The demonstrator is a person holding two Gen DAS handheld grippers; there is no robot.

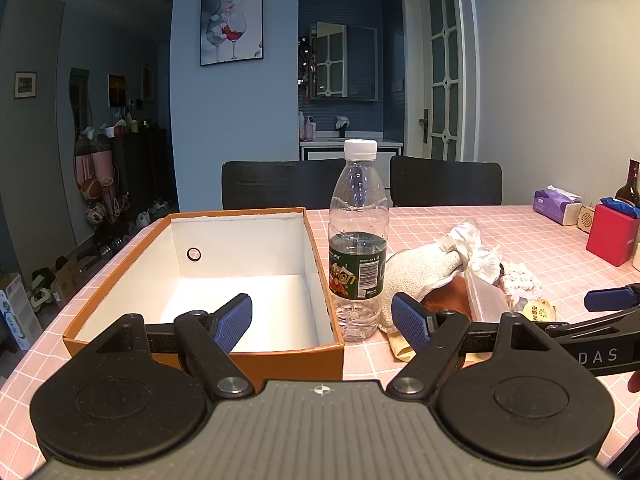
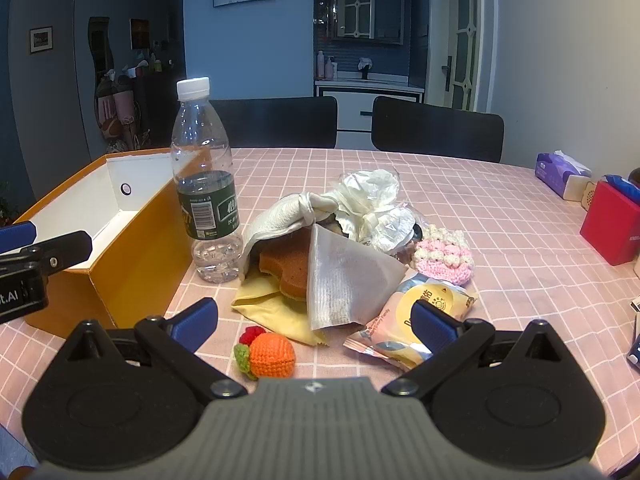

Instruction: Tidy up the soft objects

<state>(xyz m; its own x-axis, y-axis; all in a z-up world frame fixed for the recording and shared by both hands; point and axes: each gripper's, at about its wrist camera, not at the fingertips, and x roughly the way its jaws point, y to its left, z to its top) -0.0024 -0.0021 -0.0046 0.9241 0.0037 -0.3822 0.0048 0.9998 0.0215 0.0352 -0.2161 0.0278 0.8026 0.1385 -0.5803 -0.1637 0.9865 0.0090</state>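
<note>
While the orange box [image 1: 120, 280] sits empty, every soft item [image 2: 320, 248] remains outside (both grippers' fingers apart, holding nothing).

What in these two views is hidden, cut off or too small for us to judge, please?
- Left wrist view: the pile's near side is hidden behind the left hand-held gripper.
- Right wrist view: the dark item under the crumpled plastic is mostly covered.
- Right wrist view: the sponge is partly hidden by the white cloth and mesh bag.
- Both views: the bottle label's print is too small.
</note>
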